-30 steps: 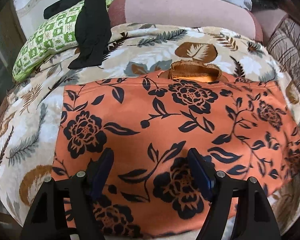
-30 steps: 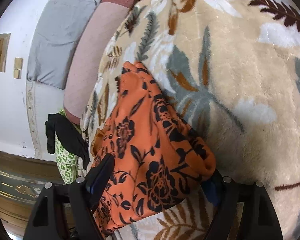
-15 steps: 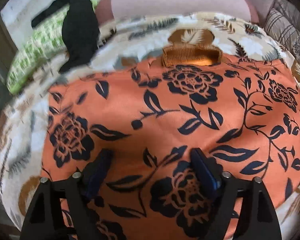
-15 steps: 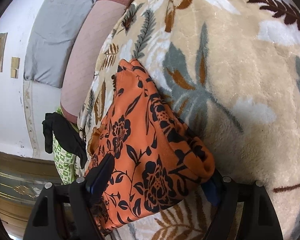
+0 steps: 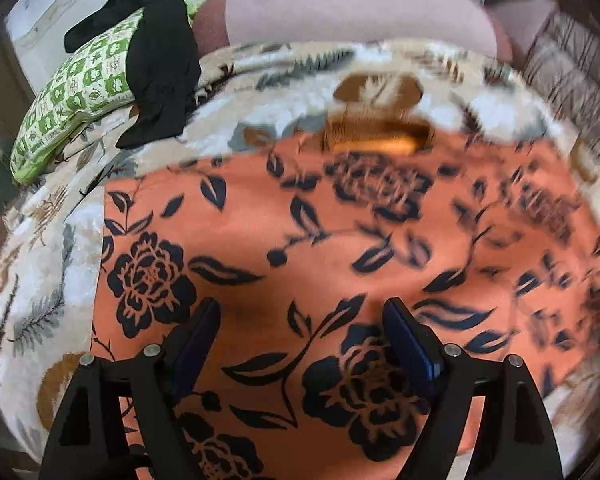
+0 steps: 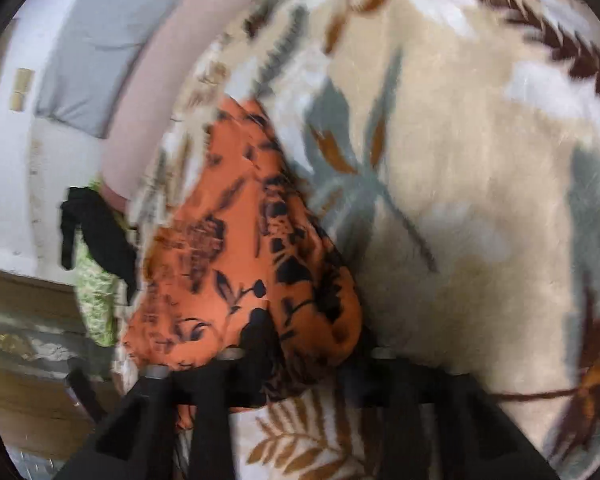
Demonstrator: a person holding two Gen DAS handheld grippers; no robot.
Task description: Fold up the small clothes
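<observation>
The left gripper (image 5: pixel 298 320) hangs released over the orange garment (image 5: pixel 340 248), its blue-padded jaws spread wide with only flat cloth showing between them, nothing pinched. The garment is a smooth, thin fabric printed with black roses and leaves, spread as a broad rectangle on the plush blanket (image 5: pixel 44 264). A ribbed orange collar band (image 5: pixel 376 136) peeks out at its 12 o'clock edge, smeared by motion blur. The blanket is fleecy, cream with grey and brown fern leaves. At 10 o'clock lies a green-and-white checked pillow (image 5: pixel 72 92) with a limp black cloth (image 5: pixel 160 64) draped over it; a pink bolster (image 5: pixel 352 12) curves along 12 o'clock.

The right gripper (image 6: pixel 300 360) also stands wide apart. A bunched, rounded fold of the orange garment (image 6: pixel 252 248) sits between its jaws; blur and the cloth hide the pads, so contact is hard to judge. Only this view shows the white wall (image 6: pixel 4 184) at 9 o'clock and a grey cushion (image 6: pixel 112 40) at 11 o'clock.
</observation>
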